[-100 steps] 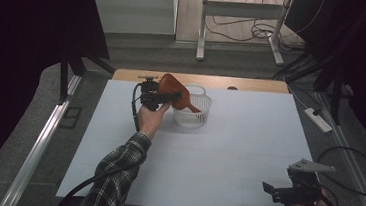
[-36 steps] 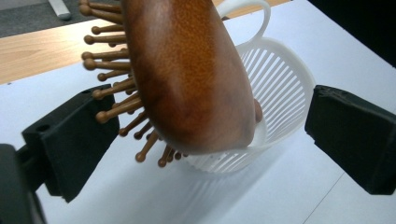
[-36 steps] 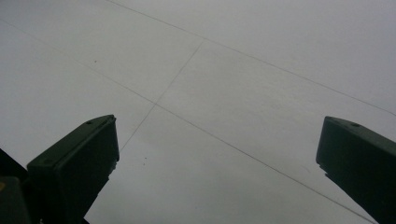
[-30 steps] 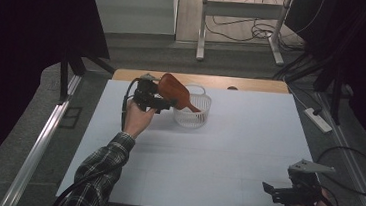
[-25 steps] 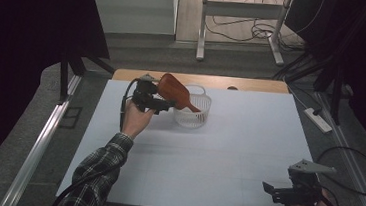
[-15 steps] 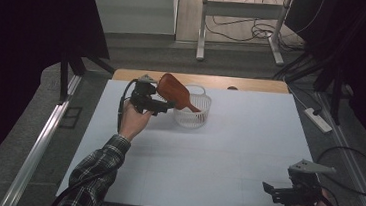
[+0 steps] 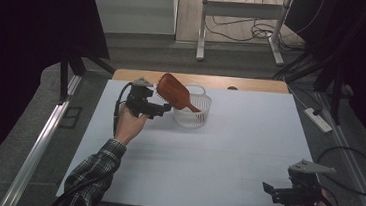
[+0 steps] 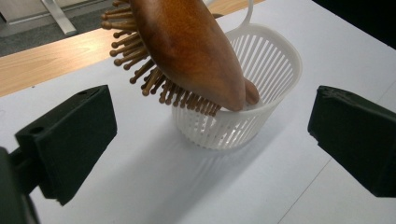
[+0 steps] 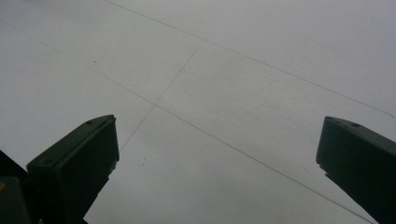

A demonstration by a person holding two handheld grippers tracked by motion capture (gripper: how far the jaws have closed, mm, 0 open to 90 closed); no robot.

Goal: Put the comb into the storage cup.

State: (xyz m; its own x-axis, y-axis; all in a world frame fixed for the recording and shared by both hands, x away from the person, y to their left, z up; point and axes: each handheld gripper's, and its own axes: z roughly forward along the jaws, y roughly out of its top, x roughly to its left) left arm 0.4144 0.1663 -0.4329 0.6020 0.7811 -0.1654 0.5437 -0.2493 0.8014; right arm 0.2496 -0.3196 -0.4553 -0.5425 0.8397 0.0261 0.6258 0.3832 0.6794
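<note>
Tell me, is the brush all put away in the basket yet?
Nearly. The wooden hairbrush already stands handle-down in the white basket, leaning on its rim. The left gripper is beside it with jaws open, holding nothing. The right gripper waits open, far off. What's left: maybe just pulling the left hand away.

Wooden hairbrush point(image 8: 191, 51) leans handle-down in white basket point(image 8: 271, 56).
</note>
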